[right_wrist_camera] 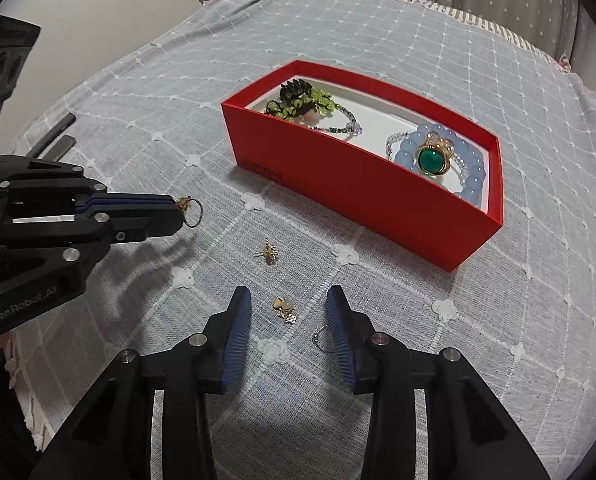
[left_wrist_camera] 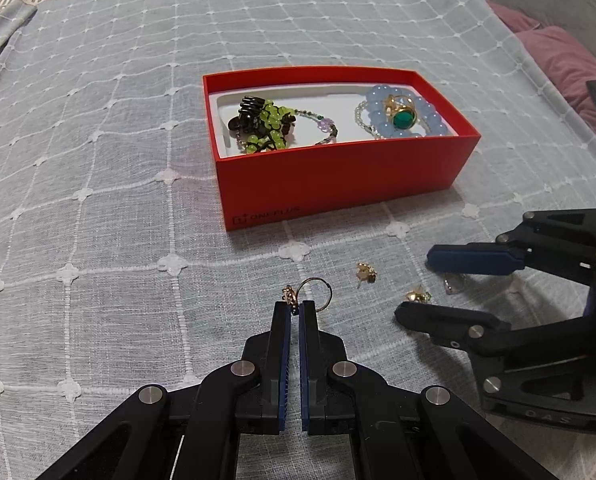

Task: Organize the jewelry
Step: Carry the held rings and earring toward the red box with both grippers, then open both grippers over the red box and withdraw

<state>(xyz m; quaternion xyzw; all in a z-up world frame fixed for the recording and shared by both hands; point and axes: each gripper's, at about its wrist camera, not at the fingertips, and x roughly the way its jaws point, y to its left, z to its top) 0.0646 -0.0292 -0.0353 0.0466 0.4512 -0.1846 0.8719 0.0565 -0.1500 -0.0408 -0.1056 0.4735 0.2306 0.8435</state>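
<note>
A red box (left_wrist_camera: pixel 337 178) (right_wrist_camera: pixel 361 200) on the bed holds a green bead bracelet with a black clip (left_wrist_camera: pixel 264 124) (right_wrist_camera: pixel 301 102) and a blue bead bracelet with a green-stone ring (left_wrist_camera: pixel 403 118) (right_wrist_camera: pixel 433 160). My left gripper (left_wrist_camera: pixel 297 306) (right_wrist_camera: pixel 178 210) is shut on a gold hoop earring (left_wrist_camera: pixel 317 294) (right_wrist_camera: pixel 192 212), held in front of the box. My right gripper (right_wrist_camera: pixel 288 300) (left_wrist_camera: pixel 411 284) is open around a gold earring (right_wrist_camera: pixel 284 310) (left_wrist_camera: pixel 417 296) on the cover. Another gold earring (left_wrist_camera: pixel 365 274) (right_wrist_camera: pixel 268 254) and a small silver piece (right_wrist_camera: pixel 319 334) (left_wrist_camera: pixel 453 284) lie nearby.
A grey-blue checked bedcover (left_wrist_camera: pixel 118 200) (right_wrist_camera: pixel 477 320) spreads all around. Pink pillows (left_wrist_camera: pixel 557 52) lie at the far right. Dark flat objects (right_wrist_camera: pixel 58 136) rest on the cover at the left edge of the right wrist view.
</note>
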